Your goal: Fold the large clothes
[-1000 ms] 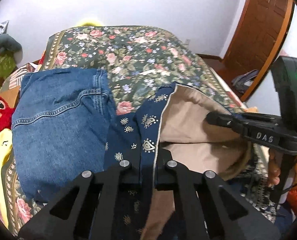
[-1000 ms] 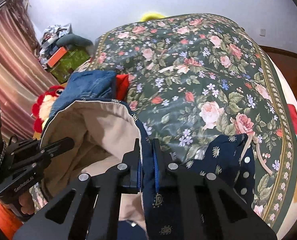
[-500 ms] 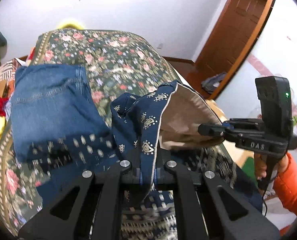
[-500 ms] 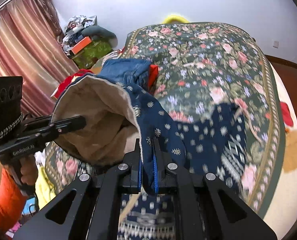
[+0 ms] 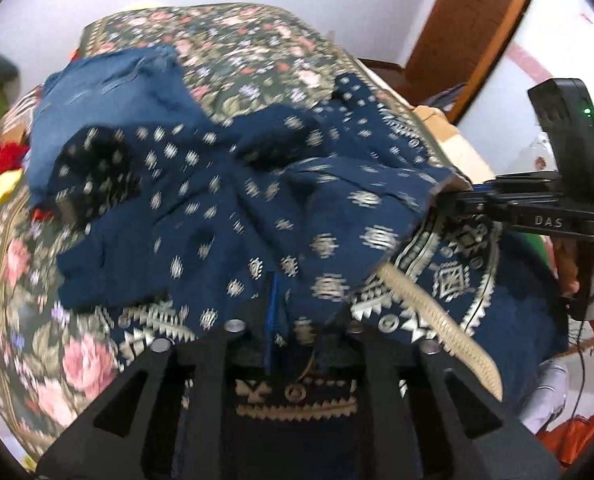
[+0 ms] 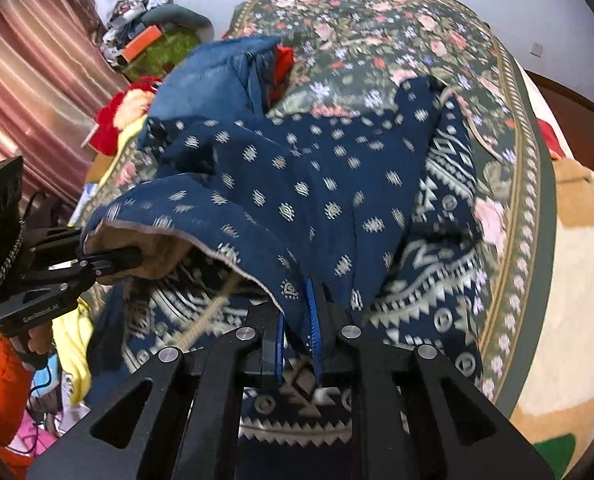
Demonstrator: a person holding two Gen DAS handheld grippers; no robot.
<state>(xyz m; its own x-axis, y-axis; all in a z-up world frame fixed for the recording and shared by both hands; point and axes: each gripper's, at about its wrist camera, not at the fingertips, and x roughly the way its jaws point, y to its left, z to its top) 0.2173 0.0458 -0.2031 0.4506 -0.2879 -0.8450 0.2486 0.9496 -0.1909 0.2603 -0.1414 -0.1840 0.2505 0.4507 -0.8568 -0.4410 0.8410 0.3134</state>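
While clamped, navy garment (image 5: 257, 208) mid-fold

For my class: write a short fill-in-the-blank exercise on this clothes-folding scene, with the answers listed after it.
1. Both tools, left and right, grip the navy ____ garment.
2. The garment lies on a ____-print bedspread.
3. Folded blue ____ lie beyond it.
4. The person's sleeve is ____.

Answers: patterned; floral; jeans; orange

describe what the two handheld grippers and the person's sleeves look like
Both are matte black frames with triangular cut-outs and silver bolts. The left gripper and right gripper have blue finger pads. One body reads DAS with a green light, the other GenRobot.AI. The sleeves are orange.
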